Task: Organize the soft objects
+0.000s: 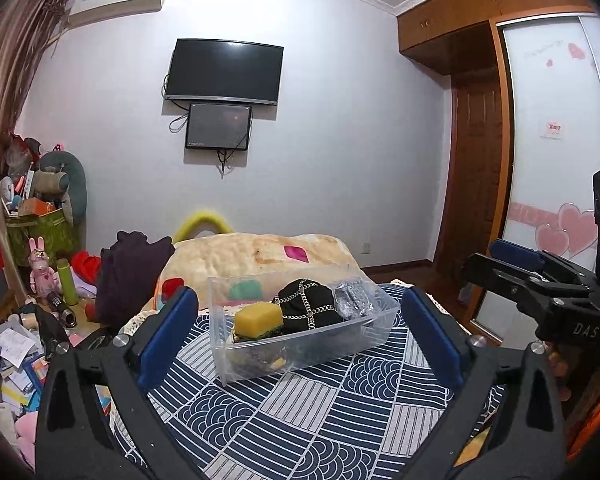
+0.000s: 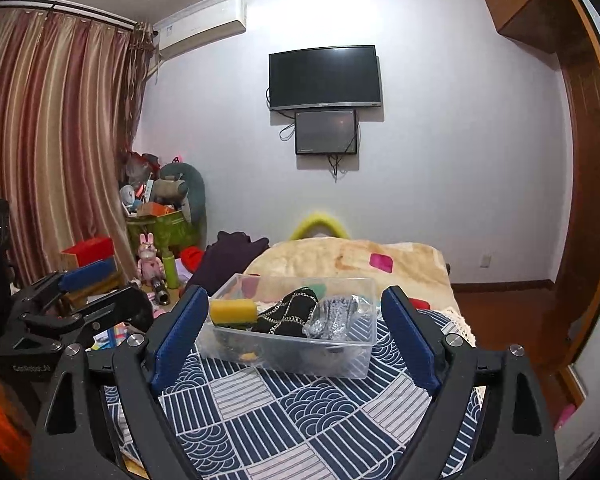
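A clear plastic bin (image 1: 374, 322) (image 2: 354, 354) sits on the blue-and-white patterned cloth (image 1: 320, 412) (image 2: 300, 412) on the bed. Inside it lie a yellow and green sponge (image 1: 259, 319) (image 2: 233, 311), a black chain-strapped soft bag (image 1: 310, 302) (image 2: 290, 314) and a silvery grey crinkled item (image 1: 354, 298) (image 2: 334, 316). My left gripper (image 1: 300, 344) is open and empty, just short of the bin. My right gripper (image 2: 294, 338) is open and empty, its fingers flanking the bin's near side. Each gripper shows at the edge of the other's view, the right one (image 1: 540, 280) and the left one (image 2: 72, 300).
A beige blanket (image 1: 260, 256) (image 2: 352, 260) with coloured patches lies behind the bin. A dark purple garment (image 1: 128, 272) (image 2: 228, 256) sits to its left. Cluttered toys, books and a green box (image 1: 40, 236) (image 2: 160, 228) fill the left floor. A wardrobe (image 1: 556, 140) stands right.
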The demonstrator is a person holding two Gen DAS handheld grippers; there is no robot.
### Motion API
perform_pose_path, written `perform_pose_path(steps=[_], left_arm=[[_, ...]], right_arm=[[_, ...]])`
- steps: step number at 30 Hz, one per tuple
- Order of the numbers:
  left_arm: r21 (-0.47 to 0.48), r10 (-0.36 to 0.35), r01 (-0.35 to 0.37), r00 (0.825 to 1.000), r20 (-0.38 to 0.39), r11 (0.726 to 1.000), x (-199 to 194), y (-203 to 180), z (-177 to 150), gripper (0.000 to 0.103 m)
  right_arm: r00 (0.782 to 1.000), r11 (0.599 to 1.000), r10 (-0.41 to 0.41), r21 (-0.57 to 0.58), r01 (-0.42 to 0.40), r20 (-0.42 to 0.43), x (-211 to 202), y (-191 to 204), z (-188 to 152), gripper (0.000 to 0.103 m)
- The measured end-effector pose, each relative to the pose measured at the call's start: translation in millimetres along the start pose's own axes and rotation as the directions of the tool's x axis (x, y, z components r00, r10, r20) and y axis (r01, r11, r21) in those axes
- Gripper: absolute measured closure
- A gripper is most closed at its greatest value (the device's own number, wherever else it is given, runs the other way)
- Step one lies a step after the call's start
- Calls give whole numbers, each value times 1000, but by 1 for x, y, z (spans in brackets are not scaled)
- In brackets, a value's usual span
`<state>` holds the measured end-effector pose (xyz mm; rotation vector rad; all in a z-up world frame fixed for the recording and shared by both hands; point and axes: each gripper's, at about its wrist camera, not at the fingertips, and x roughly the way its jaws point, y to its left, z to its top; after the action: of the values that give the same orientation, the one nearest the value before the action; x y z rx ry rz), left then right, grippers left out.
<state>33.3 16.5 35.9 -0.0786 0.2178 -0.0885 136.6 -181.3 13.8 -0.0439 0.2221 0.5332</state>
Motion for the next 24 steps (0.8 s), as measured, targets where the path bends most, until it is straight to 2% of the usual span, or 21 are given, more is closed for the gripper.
perform_pose_path(steps=[24], left_arm=[[-2, -1, 1, 1000, -8, 1000, -1, 2, -2, 0]], right_arm=[[1000, 1000, 16, 2, -16, 3, -8, 1, -4, 16]])
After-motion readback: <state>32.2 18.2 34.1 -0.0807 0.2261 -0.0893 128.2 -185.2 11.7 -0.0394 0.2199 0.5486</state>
